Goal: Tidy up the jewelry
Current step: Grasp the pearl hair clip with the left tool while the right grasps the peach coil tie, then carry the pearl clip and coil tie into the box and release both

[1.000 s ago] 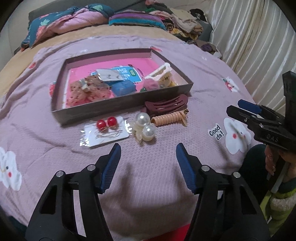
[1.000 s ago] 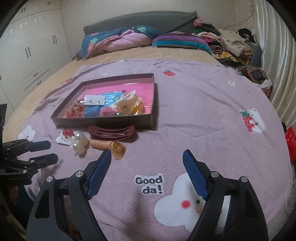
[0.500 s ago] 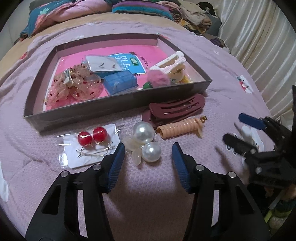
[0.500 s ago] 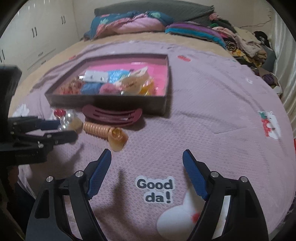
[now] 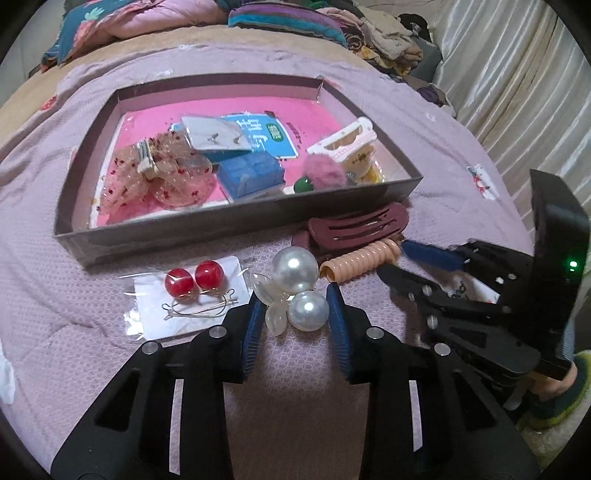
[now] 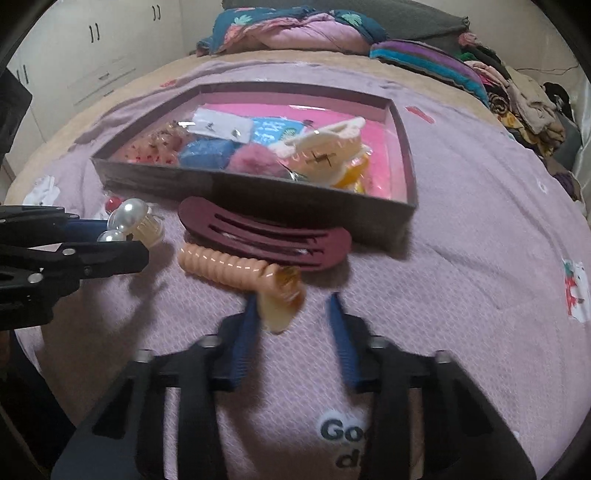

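Observation:
The pearl hair ornament [image 5: 303, 291] lies on the mauve blanket in front of the dark tray [image 5: 221, 230]. My left gripper [image 5: 293, 299] is closing on it, and both blue pads touch its sides. A peach coil hair tie [image 6: 225, 264] lies beside a maroon hair clip [image 6: 266, 236]. My right gripper [image 6: 293, 301] is closing around the coil's amber end, with a gap still at the right pad. From the left wrist view the right gripper [image 5: 410, 264] sits at the coil hair tie [image 5: 360, 262]. Red bead earrings [image 5: 194, 280] rest on a card left of the pearls.
The tray [image 6: 258, 188] has a pink floor and holds a bow, a blue box, a pink pompom and a cream claw clip [image 6: 325, 147]. Bedding and clothes [image 6: 295, 29] are piled at the bed's far end. Curtains [image 5: 517, 74] hang at the right.
Both grippers have come down and forward to the loose items. The left jaws have narrowed onto the pearl ornament. The right jaws have narrowed from wide to around the coil's end.

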### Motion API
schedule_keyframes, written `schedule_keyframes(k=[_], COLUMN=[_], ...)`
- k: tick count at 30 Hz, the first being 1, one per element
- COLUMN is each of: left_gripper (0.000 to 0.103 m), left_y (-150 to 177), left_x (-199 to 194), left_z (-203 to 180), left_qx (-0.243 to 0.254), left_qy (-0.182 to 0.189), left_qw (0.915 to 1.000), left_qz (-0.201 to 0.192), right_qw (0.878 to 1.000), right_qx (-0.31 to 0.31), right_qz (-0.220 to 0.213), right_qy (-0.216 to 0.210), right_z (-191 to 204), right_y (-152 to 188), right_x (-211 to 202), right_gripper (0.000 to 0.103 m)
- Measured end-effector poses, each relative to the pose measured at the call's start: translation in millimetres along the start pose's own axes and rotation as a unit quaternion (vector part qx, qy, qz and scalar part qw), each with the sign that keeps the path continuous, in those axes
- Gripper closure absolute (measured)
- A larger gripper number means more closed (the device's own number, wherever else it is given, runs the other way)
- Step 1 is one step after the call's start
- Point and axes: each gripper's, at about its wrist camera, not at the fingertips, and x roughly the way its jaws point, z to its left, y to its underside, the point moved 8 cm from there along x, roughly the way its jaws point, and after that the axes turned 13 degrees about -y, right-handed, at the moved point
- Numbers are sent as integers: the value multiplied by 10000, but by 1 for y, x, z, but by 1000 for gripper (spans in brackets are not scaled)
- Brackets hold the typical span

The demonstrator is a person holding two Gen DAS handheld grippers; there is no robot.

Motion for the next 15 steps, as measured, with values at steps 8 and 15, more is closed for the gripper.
schedule_keyframes(k=[8, 15], left_gripper=[78, 78], left_y=[-7, -18], left_x=[-22, -50], left_z=[8, 22], left_qx=[-102, -231], left_qy=[79, 63], left_qw=[9998, 9985], left_qz=[-182, -484], right_qw=[9995, 9971], right_qx=[-69, -135], right_qz=[-294, -741], right_qy=[40, 68], right_z=[8, 22], right_y=[0, -7], right_x=[-24, -66], right_gripper=[94, 94])
